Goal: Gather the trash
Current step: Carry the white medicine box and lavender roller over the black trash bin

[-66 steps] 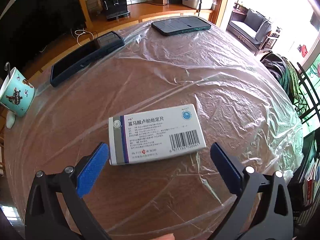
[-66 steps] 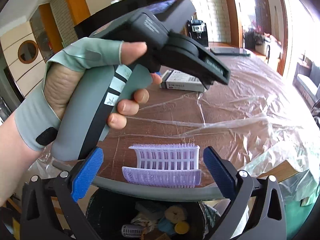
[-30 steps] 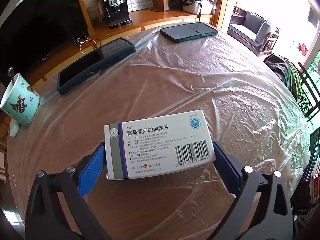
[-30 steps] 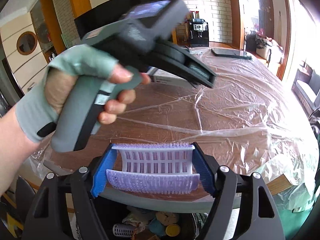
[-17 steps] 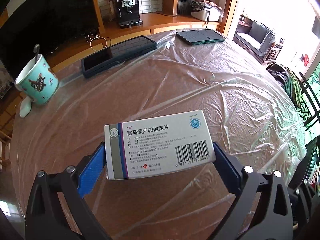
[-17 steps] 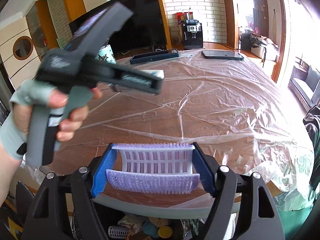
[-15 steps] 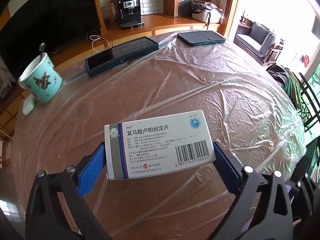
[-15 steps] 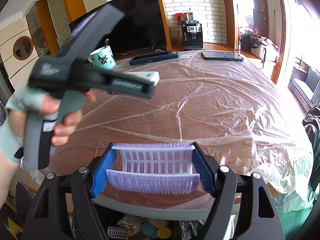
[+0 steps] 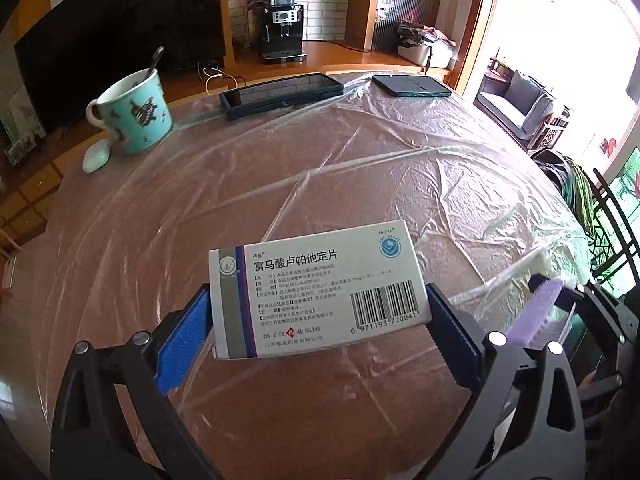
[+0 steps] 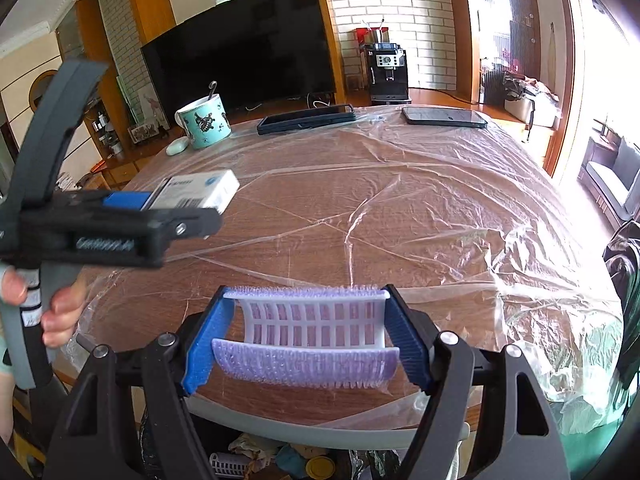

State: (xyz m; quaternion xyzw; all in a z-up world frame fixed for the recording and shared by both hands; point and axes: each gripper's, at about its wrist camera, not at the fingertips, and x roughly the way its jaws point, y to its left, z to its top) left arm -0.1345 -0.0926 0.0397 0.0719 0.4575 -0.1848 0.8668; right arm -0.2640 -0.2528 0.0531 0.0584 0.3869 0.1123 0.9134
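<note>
The box (image 9: pixel 318 294) is clamped end to end in the left gripper (image 9: pixel 316 330), clear of the table (image 9: pixel 400 184). The roller (image 10: pixel 310 334) is pinched by its ends in the right gripper (image 10: pixel 306 342), above the bin (image 10: pixel 280 460). Both are judged light and crushable, so gentle end grips are advised.

Closed on the medicine box (image 9: pixel 318 294) and the purple hair roller (image 10: pixel 306 336), then lifted both off the table (image 10: pixel 420 216); left gripper (image 9: pixel 318 322) drawn back toward seven o'clock, mug (image 9: pixel 134 114) now larger at ten
</note>
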